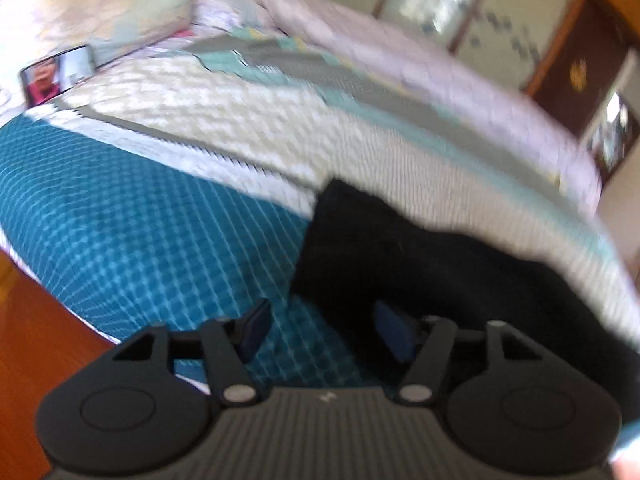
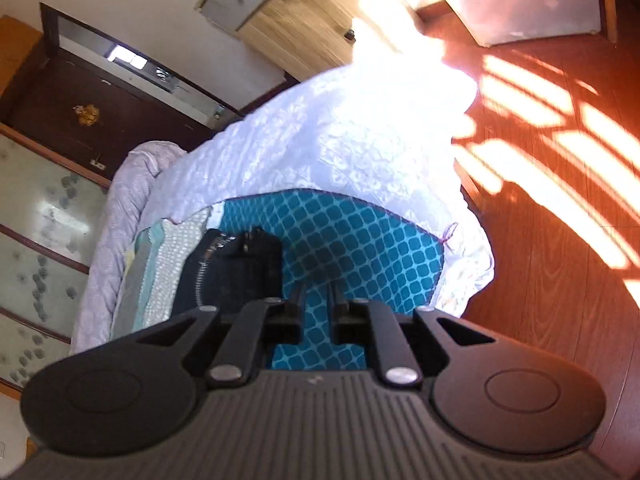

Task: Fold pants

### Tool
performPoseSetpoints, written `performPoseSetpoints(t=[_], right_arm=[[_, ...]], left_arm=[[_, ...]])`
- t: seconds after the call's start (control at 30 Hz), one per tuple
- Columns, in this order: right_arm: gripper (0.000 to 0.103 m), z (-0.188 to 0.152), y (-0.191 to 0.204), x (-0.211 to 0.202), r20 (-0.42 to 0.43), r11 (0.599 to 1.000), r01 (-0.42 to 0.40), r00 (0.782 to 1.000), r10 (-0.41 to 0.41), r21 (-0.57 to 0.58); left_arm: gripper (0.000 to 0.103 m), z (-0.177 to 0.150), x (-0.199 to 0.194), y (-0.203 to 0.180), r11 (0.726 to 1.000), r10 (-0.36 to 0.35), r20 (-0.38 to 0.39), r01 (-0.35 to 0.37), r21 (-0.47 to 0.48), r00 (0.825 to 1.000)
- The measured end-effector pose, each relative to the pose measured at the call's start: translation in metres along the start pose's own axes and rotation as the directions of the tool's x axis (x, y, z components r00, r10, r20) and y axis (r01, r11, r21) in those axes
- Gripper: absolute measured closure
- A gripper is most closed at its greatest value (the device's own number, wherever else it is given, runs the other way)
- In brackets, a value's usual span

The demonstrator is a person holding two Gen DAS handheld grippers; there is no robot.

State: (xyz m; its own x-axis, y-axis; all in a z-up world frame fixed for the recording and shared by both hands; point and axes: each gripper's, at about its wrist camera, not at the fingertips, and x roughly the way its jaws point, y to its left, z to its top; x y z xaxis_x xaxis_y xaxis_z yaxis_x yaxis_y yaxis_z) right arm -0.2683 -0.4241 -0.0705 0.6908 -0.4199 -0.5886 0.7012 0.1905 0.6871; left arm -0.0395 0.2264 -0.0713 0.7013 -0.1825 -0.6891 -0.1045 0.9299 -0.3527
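Left tongs (image 1: 320,330) wide apart, right tongs (image 2: 317,300) narrowly parted.

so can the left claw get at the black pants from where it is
Probably yes. The left claw is open and empty, and the black pants lie just ahead on the teal bedspread, one finger already over the fabric. Nothing blocks the way.

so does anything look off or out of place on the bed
Nothing damaged or spilled. The black pants lie bunched on the bed, zipper open. A lit phone leans near the pillow.
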Motion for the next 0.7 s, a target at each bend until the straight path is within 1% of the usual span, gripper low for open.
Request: performPoseSetpoints(t=[0.03, 0.1, 0.13, 0.17, 0.2, 0.23, 0.27, 0.3, 0.37, 0.43, 0.47, 0.5, 0.53, 0.57, 0.6, 0.63, 0.67, 0.7], right_arm=[[0.088, 0.000, 0.008, -0.003, 0.002, 1.000, -0.020, 1.000, 0.020, -0.023], [0.087, -0.003, 0.029, -0.007, -0.006, 0.992, -0.089, 0.996, 0.089, -0.089], [0.085, -0.007, 0.039, -0.011, -0.028, 0.984, -0.129, 0.992, 0.126, -0.126], [0.083, -0.011, 0.052, -0.009, -0.066, 0.972, -0.169, 0.985, 0.161, -0.161], [0.080, -0.022, 0.066, -0.008, -0.112, 0.958, -0.210, 0.975, 0.191, -0.194], [0.077, -0.035, 0.081, -0.003, -0.166, 0.941, -0.252, 0.962, 0.217, -0.228], [0.077, -0.053, 0.097, -0.001, -0.222, 0.918, -0.292, 0.946, 0.236, -0.268], [0.077, -0.071, 0.112, 0.003, -0.276, 0.891, -0.331, 0.928, 0.248, -0.311], [0.076, -0.115, 0.142, 0.010, -0.390, 0.828, -0.403, 0.887, 0.248, -0.390], [0.075, -0.163, 0.166, 0.018, -0.508, 0.762, -0.483, 0.828, 0.237, -0.431], [0.075, -0.186, 0.176, 0.022, -0.560, 0.728, -0.517, 0.799, 0.221, -0.450], [0.074, -0.209, 0.186, 0.025, -0.596, 0.696, -0.541, 0.778, 0.201, -0.472], [0.074, -0.230, 0.192, 0.028, -0.625, 0.669, -0.559, 0.760, 0.176, -0.491], [0.074, -0.251, 0.199, 0.033, -0.653, 0.647, -0.570, 0.744, 0.144, -0.506], [0.074, -0.269, 0.204, 0.038, -0.673, 0.638, -0.572, 0.731, 0.113, -0.515], [0.074, -0.285, 0.210, 0.042, -0.696, 0.627, -0.583, 0.712, 0.090, -0.516], [0.074, -0.299, 0.215, 0.042, -0.722, 0.608, -0.611, 0.686, 0.087, -0.507], [0.074, -0.311, 0.220, 0.040, -0.746, 0.587, -0.642, 0.660, 0.094, -0.494]], left_arm=[[0.040, 0.005, -0.006, 0.006, 0.999, -0.011, 0.014, 0.011, -0.037, 1.000], [0.040, 0.012, -0.014, 0.013, 0.995, -0.028, 0.026, 0.030, -0.099, 0.999], [0.040, 0.015, -0.014, 0.015, 0.992, -0.038, 0.023, 0.040, -0.123, 0.999], [0.040, 0.018, -0.012, 0.014, 0.989, -0.048, 0.012, 0.049, -0.136, 0.999], [0.038, 0.019, -0.009, 0.013, 0.989, -0.053, 0.002, 0.052, -0.139, 0.999], [0.037, 0.015, -0.010, 0.010, 0.989, -0.054, -0.004, 0.053, -0.139, 0.999], [0.032, 0.016, -0.004, 0.006, 0.989, -0.057, -0.019, 0.054, -0.138, 0.998], [0.024, 0.017, 0.003, 0.003, 0.989, -0.060, -0.042, 0.054, -0.140, 0.997], [0.020, 0.015, 0.016, 0.000, 0.984, -0.080, -0.100, 0.063, -0.168, 0.992], [0.026, 0.014, 0.031, 0.003, 0.967, -0.138, -0.142, 0.103, -0.233, 0.980], [0.041, 0.014, 0.040, 0.006, 0.952, -0.173, -0.155, 0.125, -0.278, 0.973], [0.058, 0.014, 0.049, 0.008, 0.943, -0.187, -0.161, 0.132, -0.306, 0.969], [0.063, 0.016, 0.055, 0.008, 0.939, -0.195, -0.163, 0.136, -0.317, 0.967], [0.077, 0.018, 0.056, 0.008, 0.933, -0.217, -0.153, 0.159, -0.322, 0.964], [0.084, 0.021, 0.052, 0.005, 0.928, -0.251, -0.132, 0.200, -0.315, 0.959], [0.085, 0.025, 0.041, 0.000, 0.924, -0.295, -0.084, 0.261, -0.279, 0.952], [0.086, 0.030, 0.023, -0.006, 0.924, -0.330, -0.023, 0.318, -0.212, 0.944], [0.086, 0.031, 0.006, -0.014, 0.930, -0.344, 0.035, 0.346, -0.123, 0.938]])
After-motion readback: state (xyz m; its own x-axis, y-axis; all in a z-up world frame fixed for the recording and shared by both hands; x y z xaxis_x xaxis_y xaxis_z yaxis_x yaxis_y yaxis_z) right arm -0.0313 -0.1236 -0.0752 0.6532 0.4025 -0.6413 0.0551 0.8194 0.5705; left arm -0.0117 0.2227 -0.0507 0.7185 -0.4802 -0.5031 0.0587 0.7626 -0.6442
